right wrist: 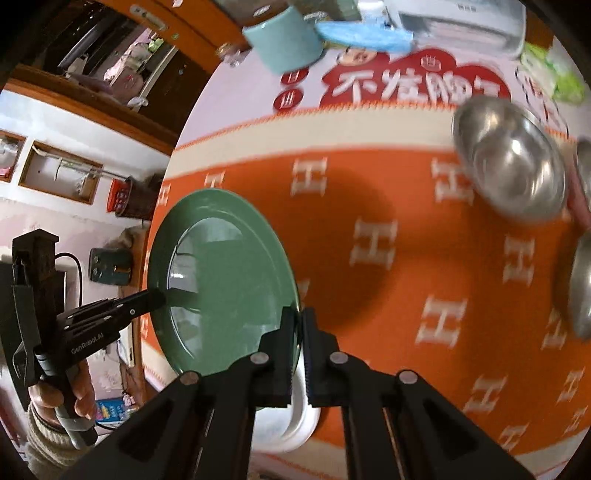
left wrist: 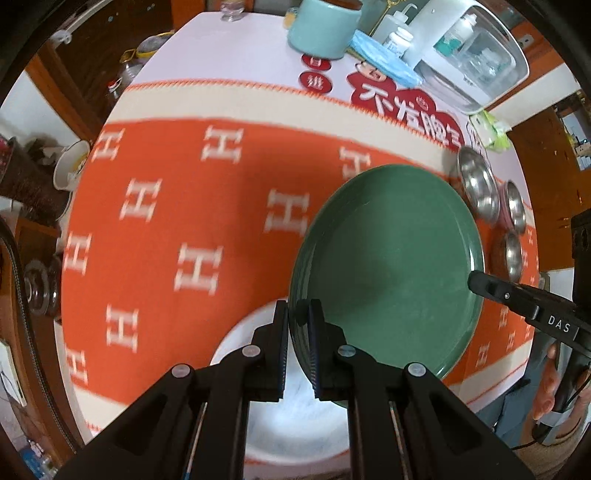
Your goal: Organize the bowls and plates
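Note:
A green plate [left wrist: 388,258] [right wrist: 225,280] hangs lifted above the orange tablecloth, held by its rim from two sides. My left gripper [left wrist: 299,325] is shut on the plate's near-left rim, and it shows in the right wrist view as a black finger [right wrist: 147,299] on the far rim. My right gripper [right wrist: 300,319] is shut on the opposite rim; its fingertip [left wrist: 480,282] shows at the plate's right edge. A white dish [left wrist: 280,417] [right wrist: 295,417] lies on the cloth under the plate. Three steel bowls [left wrist: 476,184] [right wrist: 509,166] stand in a row at the right.
At the table's back stand a teal jar [left wrist: 323,29], blue face masks [left wrist: 384,61], a white bottle [left wrist: 397,40] and a clear-lidded white box [left wrist: 472,51]. The table edge [left wrist: 85,406] runs close on the left. A person's hand [right wrist: 62,398] holds the left gripper.

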Available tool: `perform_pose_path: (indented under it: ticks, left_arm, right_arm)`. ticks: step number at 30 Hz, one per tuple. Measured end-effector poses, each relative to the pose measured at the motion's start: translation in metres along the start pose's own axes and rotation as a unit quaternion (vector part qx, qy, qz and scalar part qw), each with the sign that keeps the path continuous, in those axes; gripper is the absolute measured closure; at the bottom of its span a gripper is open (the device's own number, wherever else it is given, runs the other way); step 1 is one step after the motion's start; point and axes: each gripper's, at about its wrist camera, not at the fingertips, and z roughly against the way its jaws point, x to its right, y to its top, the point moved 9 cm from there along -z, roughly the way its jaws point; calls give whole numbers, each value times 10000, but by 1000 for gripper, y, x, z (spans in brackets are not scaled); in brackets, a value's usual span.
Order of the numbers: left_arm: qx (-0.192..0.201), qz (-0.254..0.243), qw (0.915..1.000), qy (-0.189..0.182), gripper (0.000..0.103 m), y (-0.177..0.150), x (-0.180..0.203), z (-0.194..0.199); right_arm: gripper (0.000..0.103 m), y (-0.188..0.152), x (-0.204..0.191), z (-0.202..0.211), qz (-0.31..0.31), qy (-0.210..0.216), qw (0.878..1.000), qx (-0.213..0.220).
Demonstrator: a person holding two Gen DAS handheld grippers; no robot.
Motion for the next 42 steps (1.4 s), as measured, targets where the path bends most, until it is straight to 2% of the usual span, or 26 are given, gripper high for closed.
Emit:
perform_pose_path:
  ticks: [6, 15, 20, 24, 33, 40, 42]
  left_arm:
    - [-207, 9, 9996, 211, 95, -66, -24, -11]
    - [-480, 134, 9978, 439, 94, -116, -51, -41]
    - [-621, 133, 9970, 446, 94, -126, -56, -55]
    - [-543, -3, 9968, 588, 93, -121, -54, -58]
    - [-486, -333, 9950, 806, 90, -109, -43, -61]
    - [-481, -402, 9943, 857, 66, -110, -41, -62]
    - [-455, -433, 9943, 864, 54, -111, -41, -60]
  right_arm:
    - [99, -56, -13, -20, -2, -10, 10000, -91]
    - [99, -107, -19, -60, 54, -112, 9997, -196]
    - [99, -116, -12, -75, -103, -95, 9995, -288]
    - [99, -115, -10, -79, -192, -70, 9995, -240]
    - [96, -114, -14, -79, 80, -333, 9992, -226]
    - [94, -117, -21, -76, 505, -850, 9947, -286]
    - [83, -117, -21, -75, 621, -1052, 9921, -272]
